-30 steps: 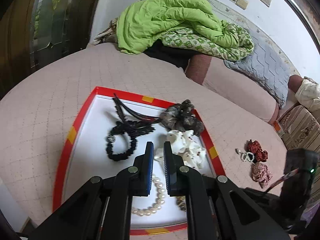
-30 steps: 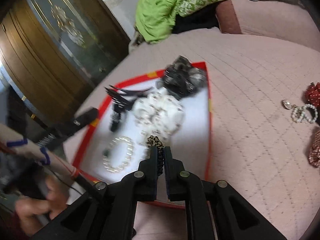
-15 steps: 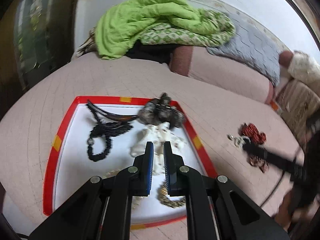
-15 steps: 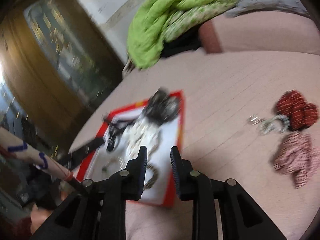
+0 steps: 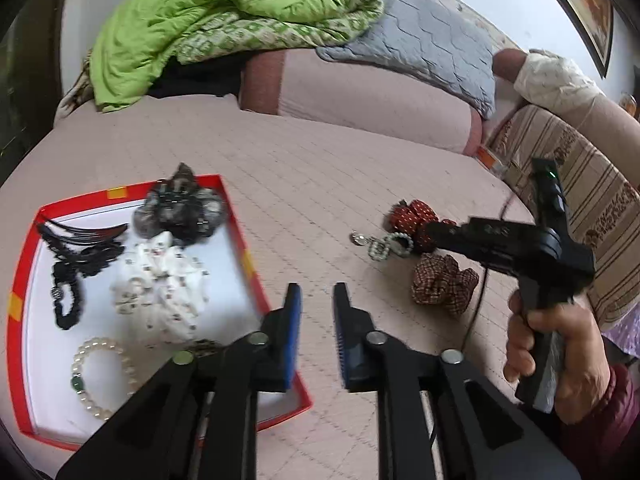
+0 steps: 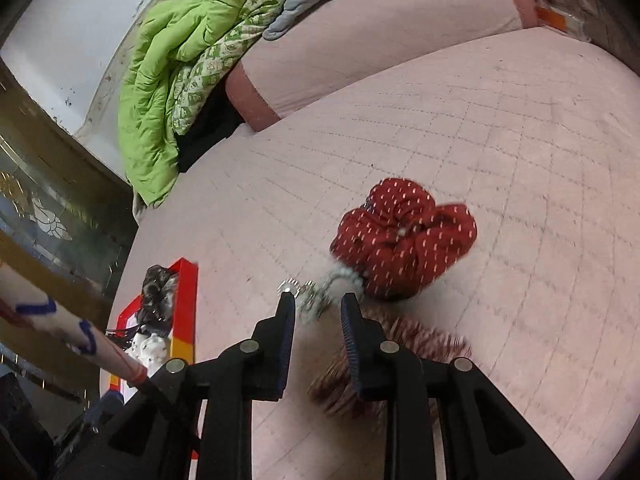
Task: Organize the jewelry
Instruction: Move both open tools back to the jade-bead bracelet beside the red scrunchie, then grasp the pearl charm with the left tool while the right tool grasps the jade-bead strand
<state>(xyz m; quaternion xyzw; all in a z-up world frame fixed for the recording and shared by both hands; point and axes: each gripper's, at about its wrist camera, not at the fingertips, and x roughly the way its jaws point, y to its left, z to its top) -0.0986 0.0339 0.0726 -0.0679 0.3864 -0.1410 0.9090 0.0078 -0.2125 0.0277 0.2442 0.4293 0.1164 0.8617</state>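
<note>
Pink quilt (image 6: 460, 128), red dotted scrunchie (image 6: 404, 236), pearly keyring (image 6: 320, 292)

We are swinging the right gripper (image 6: 316, 306) away from the red tray (image 5: 244, 248), its jaws now parted over the pearl keychain (image 6: 320, 294) beside the red scrunchie (image 6: 404, 236). We are also opening the left gripper (image 5: 316, 300) past the tray's edge.

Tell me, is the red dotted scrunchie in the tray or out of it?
Out. The red dotted scrunchie lies on the pink quilted cover, well right of the red-rimmed tray, near the open right tongs.
</note>
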